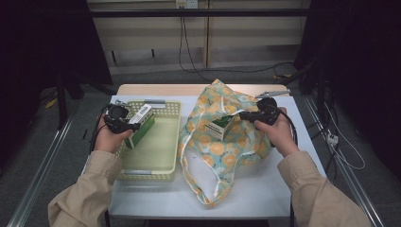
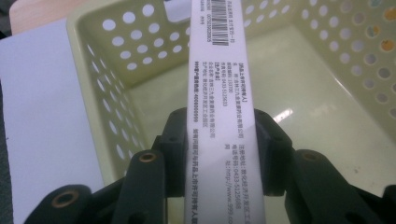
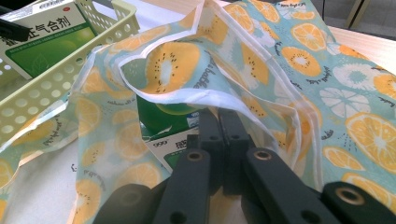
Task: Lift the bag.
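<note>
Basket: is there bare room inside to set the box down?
Yes. The basket floor is bare, walled all around. The left gripper holds the box above its far-left corner. To the right, the bag crowds the table.

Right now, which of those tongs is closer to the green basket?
Left. The left tongs hold a medicine box over the basket; the right tongs are beside it, at the fruit-print bag.

Glossy perforated plastic basket (image 1: pixel 156 165); printed cloth bag (image 1: pixel 227 142); smooth cardboard box (image 2: pixel 219 107); matt black plastic jaws.
</note>
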Available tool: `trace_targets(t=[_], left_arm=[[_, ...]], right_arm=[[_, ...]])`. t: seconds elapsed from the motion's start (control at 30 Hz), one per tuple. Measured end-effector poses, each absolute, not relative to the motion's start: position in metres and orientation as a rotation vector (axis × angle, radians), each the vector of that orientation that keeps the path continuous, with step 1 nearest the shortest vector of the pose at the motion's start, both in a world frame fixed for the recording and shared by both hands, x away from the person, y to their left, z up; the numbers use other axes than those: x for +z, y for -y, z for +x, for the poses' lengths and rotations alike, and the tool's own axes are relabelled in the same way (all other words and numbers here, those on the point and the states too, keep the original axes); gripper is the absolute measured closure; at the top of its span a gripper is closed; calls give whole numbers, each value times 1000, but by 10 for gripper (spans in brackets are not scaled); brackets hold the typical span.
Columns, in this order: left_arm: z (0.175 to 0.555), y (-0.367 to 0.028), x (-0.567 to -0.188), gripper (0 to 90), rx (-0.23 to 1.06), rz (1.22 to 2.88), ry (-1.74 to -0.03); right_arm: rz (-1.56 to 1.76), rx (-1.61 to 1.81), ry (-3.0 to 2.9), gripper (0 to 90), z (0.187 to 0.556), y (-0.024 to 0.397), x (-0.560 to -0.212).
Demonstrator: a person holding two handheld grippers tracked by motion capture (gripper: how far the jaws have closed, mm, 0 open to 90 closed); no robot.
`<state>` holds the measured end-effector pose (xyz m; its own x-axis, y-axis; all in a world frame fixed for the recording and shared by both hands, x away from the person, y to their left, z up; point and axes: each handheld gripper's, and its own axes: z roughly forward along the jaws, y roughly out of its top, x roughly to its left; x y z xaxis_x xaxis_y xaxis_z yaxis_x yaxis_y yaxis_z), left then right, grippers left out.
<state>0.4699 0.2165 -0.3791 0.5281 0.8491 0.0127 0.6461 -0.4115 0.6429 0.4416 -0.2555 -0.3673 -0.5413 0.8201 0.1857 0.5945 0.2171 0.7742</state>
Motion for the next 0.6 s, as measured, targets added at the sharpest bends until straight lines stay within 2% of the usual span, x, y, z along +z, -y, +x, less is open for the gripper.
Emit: trace_targets(t=[0.3,0.6], left_arm=[[457,-190,-347,623,350,2125,-1093],[441,-158,-308,623,321,2123,-923]], right_arm=[[1338,1222,-2232,900,443,255,-370],[1346,1218,-2222,900,442,256,-368]])
